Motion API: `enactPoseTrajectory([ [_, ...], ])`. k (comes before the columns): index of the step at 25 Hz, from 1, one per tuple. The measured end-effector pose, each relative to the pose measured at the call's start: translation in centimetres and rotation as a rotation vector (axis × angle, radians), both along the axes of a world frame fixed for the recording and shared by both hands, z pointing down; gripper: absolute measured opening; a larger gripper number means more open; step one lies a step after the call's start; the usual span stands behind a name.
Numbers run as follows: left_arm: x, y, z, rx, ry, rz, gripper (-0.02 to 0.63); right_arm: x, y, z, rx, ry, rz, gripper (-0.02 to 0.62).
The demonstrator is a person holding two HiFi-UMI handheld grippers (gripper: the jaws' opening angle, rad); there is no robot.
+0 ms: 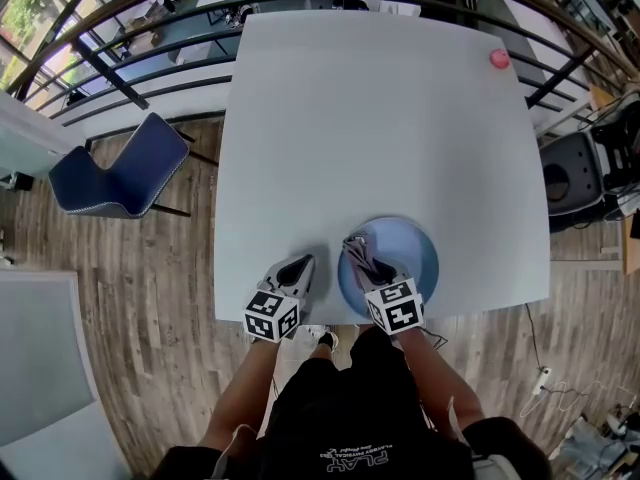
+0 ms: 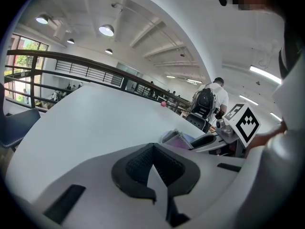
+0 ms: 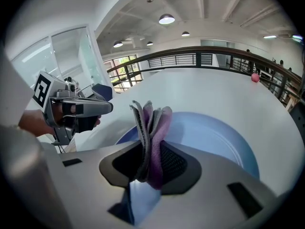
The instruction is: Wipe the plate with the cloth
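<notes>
The right gripper (image 1: 361, 252) is clamped on a folded grey-and-purple cloth (image 3: 152, 123) over the near-left part of the round blue plate (image 1: 416, 252), which sits by the white worktop's (image 1: 380, 118) near edge. Just left of the plate, the left gripper (image 1: 297, 269) has its jaws together, holding nothing.

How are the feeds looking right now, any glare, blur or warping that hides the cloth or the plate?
Head view: even daylight, sharp, the table edges bowed by the lens. Right gripper view: heavy fisheye and dark corners, but the cloth and plate read crisp, with no glare on them. Left gripper view: same warp, ceiling lamps bright but not washing anything out.
</notes>
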State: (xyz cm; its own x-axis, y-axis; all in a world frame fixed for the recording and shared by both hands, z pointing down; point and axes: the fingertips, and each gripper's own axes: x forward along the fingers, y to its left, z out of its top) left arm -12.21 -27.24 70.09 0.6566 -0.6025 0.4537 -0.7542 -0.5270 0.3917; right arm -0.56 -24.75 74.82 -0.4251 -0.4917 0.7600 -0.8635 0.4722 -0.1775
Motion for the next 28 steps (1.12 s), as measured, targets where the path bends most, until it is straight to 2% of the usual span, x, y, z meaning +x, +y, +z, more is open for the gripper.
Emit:
enactPoseTrajectory([
  [17, 2.4, 0.7, -0.1, -0.013, -0.005, 0.057, 0.003, 6.5, -1.8, 0.0, -0.011, 0.049, 0.143, 0.115],
  [28, 3.3, 1.1, 0.1, -0.014, -0.003, 0.086, 0.003, 9.4, -1.6, 0.4, -0.006, 0.113, 0.173, 0.115],
])
